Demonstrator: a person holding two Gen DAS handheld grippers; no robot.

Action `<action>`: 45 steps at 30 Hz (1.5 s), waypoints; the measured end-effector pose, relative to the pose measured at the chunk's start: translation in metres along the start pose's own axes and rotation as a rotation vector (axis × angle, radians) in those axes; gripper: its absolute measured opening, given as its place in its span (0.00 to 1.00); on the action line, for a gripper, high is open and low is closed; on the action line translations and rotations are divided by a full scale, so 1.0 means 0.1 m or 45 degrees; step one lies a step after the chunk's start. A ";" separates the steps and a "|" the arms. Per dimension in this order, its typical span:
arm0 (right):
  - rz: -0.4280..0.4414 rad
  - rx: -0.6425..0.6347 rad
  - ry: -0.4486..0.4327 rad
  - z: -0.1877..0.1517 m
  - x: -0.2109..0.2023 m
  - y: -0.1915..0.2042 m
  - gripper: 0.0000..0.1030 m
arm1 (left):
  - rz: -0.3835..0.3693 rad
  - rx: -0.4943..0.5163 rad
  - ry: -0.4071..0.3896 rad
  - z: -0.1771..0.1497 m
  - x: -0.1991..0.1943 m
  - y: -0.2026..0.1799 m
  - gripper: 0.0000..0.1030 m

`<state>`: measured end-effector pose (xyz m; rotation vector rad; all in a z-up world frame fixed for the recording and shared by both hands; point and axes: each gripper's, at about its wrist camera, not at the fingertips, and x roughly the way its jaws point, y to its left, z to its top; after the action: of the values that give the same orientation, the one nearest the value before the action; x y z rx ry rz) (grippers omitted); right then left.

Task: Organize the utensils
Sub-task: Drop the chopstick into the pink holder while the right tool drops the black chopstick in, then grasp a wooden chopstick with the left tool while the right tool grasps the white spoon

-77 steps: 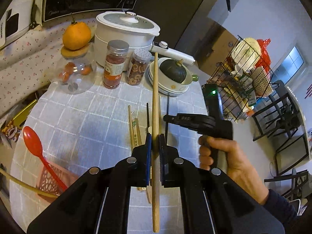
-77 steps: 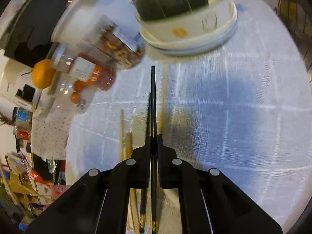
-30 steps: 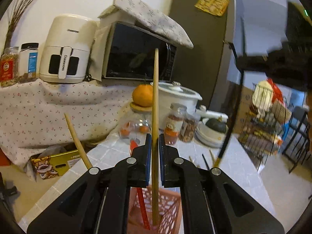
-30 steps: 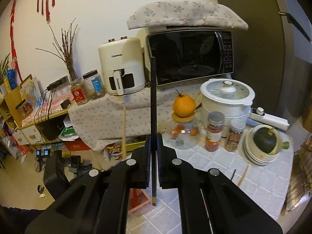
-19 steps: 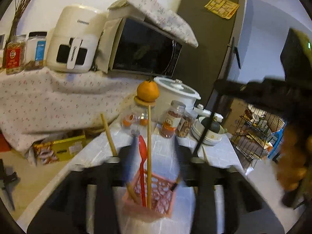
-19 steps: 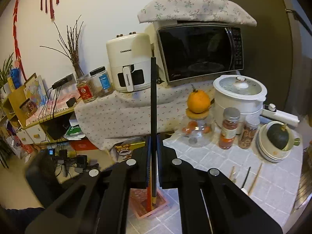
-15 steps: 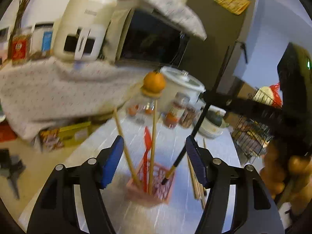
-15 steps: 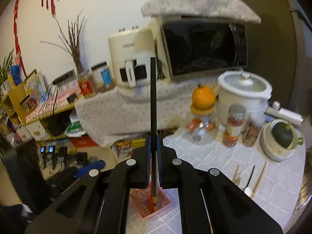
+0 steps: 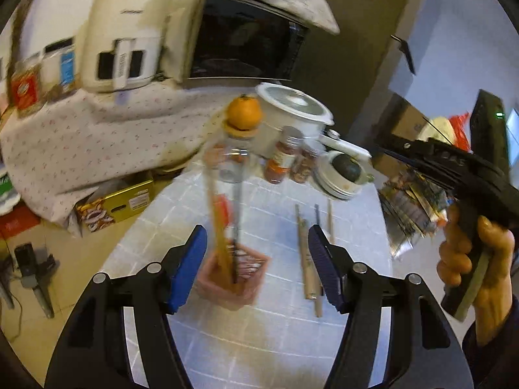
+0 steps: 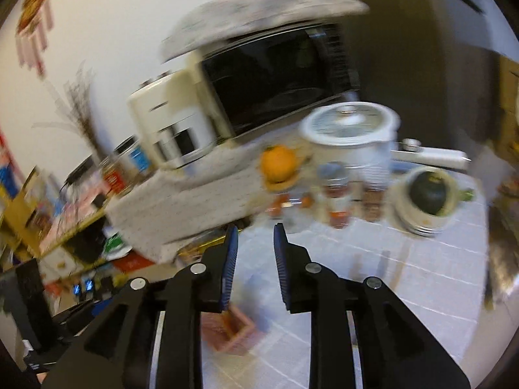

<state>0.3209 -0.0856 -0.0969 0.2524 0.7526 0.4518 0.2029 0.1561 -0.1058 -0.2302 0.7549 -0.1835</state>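
Observation:
A pink plastic basket [image 9: 232, 280] stands on the white tiled table [image 9: 275, 330]; it also shows, blurred, in the right wrist view [image 10: 232, 332]. Wooden chopsticks [image 9: 220, 230], a red spoon [image 9: 223, 207] and a black chopstick [image 9: 239, 227] stand upright in it. Several chopsticks [image 9: 308, 256] lie flat on the table to its right. My left gripper [image 9: 256, 259] is open and empty, just in front of the basket. My right gripper [image 10: 254, 256] is open and empty above the basket; from the left wrist view it shows held in a hand [image 9: 454, 168] at the right.
At the table's far edge stand a glass jar with an orange on top [image 9: 243, 116], two spice jars [image 9: 285, 155], a white rice cooker [image 9: 295, 107] and stacked bowls holding a dark squash [image 9: 345, 170]. A microwave [image 9: 240, 52] and air fryer [image 9: 123, 45] sit behind. A wire rack [image 9: 412, 201] is right.
Both grippers have opened: the wooden chopstick and the black chopstick were let go into the pink basket. Both grippers have pulled back and up from the basket.

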 end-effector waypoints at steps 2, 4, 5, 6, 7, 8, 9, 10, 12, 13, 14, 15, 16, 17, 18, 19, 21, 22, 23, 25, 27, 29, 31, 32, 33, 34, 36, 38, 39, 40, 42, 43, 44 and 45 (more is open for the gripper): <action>-0.064 0.058 0.031 0.01 -0.04 -0.29 0.30 | -0.035 0.055 0.042 0.07 0.04 -0.26 0.59; -0.129 0.113 0.110 -0.03 0.01 -0.62 0.30 | -0.051 0.102 0.092 0.09 0.14 -0.48 0.59; -0.161 0.129 0.147 -0.06 0.05 -0.75 0.30 | -0.061 0.139 0.139 0.10 0.25 -0.64 0.59; -0.194 0.150 0.190 -0.12 0.11 -0.90 0.30 | -0.066 0.156 0.173 0.10 0.34 -0.73 0.59; -0.222 0.168 0.238 -0.19 0.19 -1.03 0.30 | -0.064 0.174 0.224 0.09 0.48 -0.85 0.58; -0.241 0.182 0.282 -0.26 0.26 -1.14 0.30 | -0.057 0.178 0.268 0.08 0.64 -0.94 0.56; -0.259 0.191 0.341 -0.36 0.35 -1.25 0.30 | -0.053 0.173 0.310 0.07 0.81 -1.00 0.53; -0.278 0.192 0.392 -0.43 0.43 -1.34 0.30 | -0.053 0.161 0.342 0.05 0.93 -1.04 0.52; -0.305 0.221 0.470 -0.56 0.55 -1.53 0.30 | -0.051 0.126 0.438 0.00 1.29 -1.11 0.49; -0.301 0.246 0.490 -0.59 0.59 -1.60 0.30 | -0.047 0.115 0.469 -0.02 1.44 -1.14 0.49; -0.282 0.311 0.516 -0.65 0.63 -1.72 0.30 | -0.046 0.104 0.498 -0.04 1.62 -1.17 0.49; -0.270 0.356 0.529 -0.70 0.65 -1.81 0.30 | -0.054 0.095 0.519 -0.06 1.74 -1.20 0.49; -0.266 0.397 0.542 -0.75 0.68 -1.90 0.30 | -0.070 0.089 0.542 -0.07 1.86 -1.23 0.49; -0.280 0.427 0.554 -0.79 0.70 -1.99 0.30 | -0.076 0.103 0.574 -0.10 2.03 -1.30 0.49; -0.301 0.444 0.565 -0.83 0.73 -2.06 0.30 | -0.066 0.124 0.590 -0.12 2.16 -1.36 0.49; -0.311 0.455 0.576 -0.86 0.74 -2.10 0.30 | -0.061 0.143 0.600 -0.12 2.25 -1.42 0.49; -0.314 0.495 0.603 -0.95 0.79 -2.20 0.30 | -0.050 0.192 0.623 -0.14 2.47 -1.55 0.49; -0.315 0.528 0.613 -1.00 0.80 -2.27 0.30 | -0.043 0.213 0.628 -0.14 2.58 -1.61 0.49; -0.314 0.559 0.619 -1.05 0.80 -2.34 0.30 | -0.035 0.230 0.632 -0.13 2.69 -1.66 0.49; -0.320 0.598 0.627 -1.10 0.80 -2.44 0.30 | -0.009 0.249 0.649 -0.12 2.95 -1.76 0.49; -0.329 0.618 0.635 -1.14 0.80 -2.50 0.30 | 0.021 0.265 0.669 -0.10 3.20 -1.83 0.49; -0.332 0.614 0.643 -1.17 0.83 -2.53 0.30 | 0.048 0.303 0.677 -0.10 3.40 -1.90 0.49; -0.337 0.598 0.651 -1.19 0.86 -2.56 0.30 | 0.088 0.358 0.696 -0.13 3.64 -1.97 0.47; -0.341 0.593 0.651 -1.19 0.87 -2.57 0.30 | 0.116 0.371 0.717 -0.16 3.74 -1.97 0.46; -0.344 0.589 0.652 -1.19 0.88 -2.58 0.30 | 0.131 0.369 0.736 -0.18 3.81 -1.97 0.43; -0.344 0.582 0.655 -1.19 0.89 -2.59 0.30 | 0.141 0.364 0.751 -0.19 3.89 -1.96 0.40; -0.346 0.568 0.661 -1.21 0.92 -2.61 0.30 | 0.149 0.354 0.719 -0.19 3.96 -1.95 0.11; -0.351 0.548 0.668 -1.23 0.96 -2.63 0.30 | 0.136 0.346 0.719 -0.16 3.96 -1.95 0.05; -0.348 0.534 0.673 -1.23 0.98 -2.63 0.30 | 0.096 0.297 0.710 -0.12 3.89 -1.92 0.05; -0.345 0.524 0.676 -1.24 0.99 -2.64 0.30 | 0.056 0.264 0.676 -0.06 3.78 -1.90 0.05; -0.341 0.472 0.679 -1.24 1.04 -2.61 0.30 | -0.037 0.218 0.577 0.10 3.46 -1.83 0.05; -0.335 0.428 0.681 -1.23 1.08 -2.57 0.30 | -0.074 0.199 0.530 0.17 3.29 -1.78 0.05; -0.322 0.378 0.687 -1.22 1.11 -2.50 0.30 | -0.108 0.185 0.477 0.24 3.10 -1.72 0.05; -0.309 0.337 0.693 -1.22 1.14 -2.45 0.30 | -0.126 0.184 0.441 0.28 2.96 -1.69 0.05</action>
<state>0.3823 -0.2379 -0.3436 0.2840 1.3634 0.1848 0.4202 -0.0746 -0.2344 -0.0979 1.0699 -0.3766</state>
